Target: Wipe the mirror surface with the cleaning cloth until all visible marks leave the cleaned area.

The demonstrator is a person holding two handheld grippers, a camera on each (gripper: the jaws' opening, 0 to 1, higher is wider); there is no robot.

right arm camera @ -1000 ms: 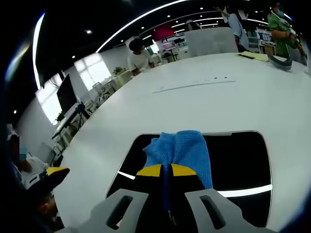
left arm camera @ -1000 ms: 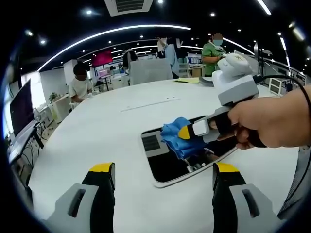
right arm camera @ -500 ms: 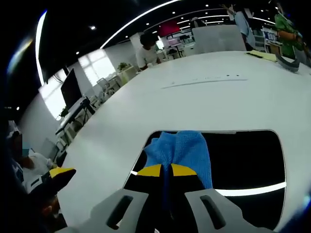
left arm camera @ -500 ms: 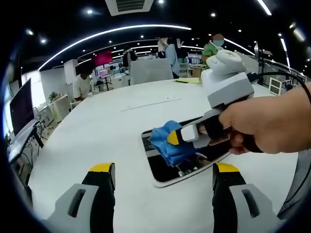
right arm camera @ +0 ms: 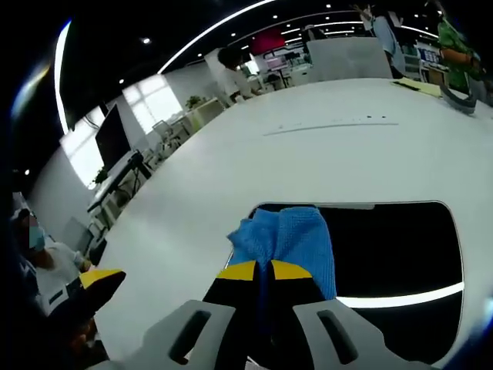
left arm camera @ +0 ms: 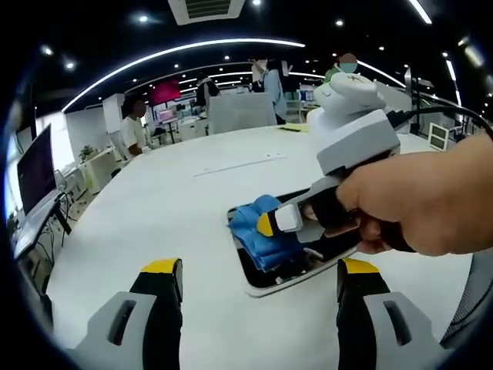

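In the left gripper view, the left claw (left arm camera: 254, 297) stands wide open and empty over the white table (left arm camera: 139, 208), just short of the mirror (left arm camera: 266, 279), where the right claw (left arm camera: 268, 223), held by a hand (left arm camera: 420, 200), presses the blue cloth (left arm camera: 254, 231) onto the mirror's near end. In the right gripper view, the right claw (right arm camera: 256, 270) is clamped on the cloth (right arm camera: 289, 239) at the mirror's (right arm camera: 393, 247) left edge, with a large open office beyond the table (right arm camera: 200, 200); no writing is legible.

Right tool (right arm camera: 263, 270) is clamped tight, gripped by a hand (left arm camera: 416, 200); left tool (left arm camera: 260, 270) gapes wide.
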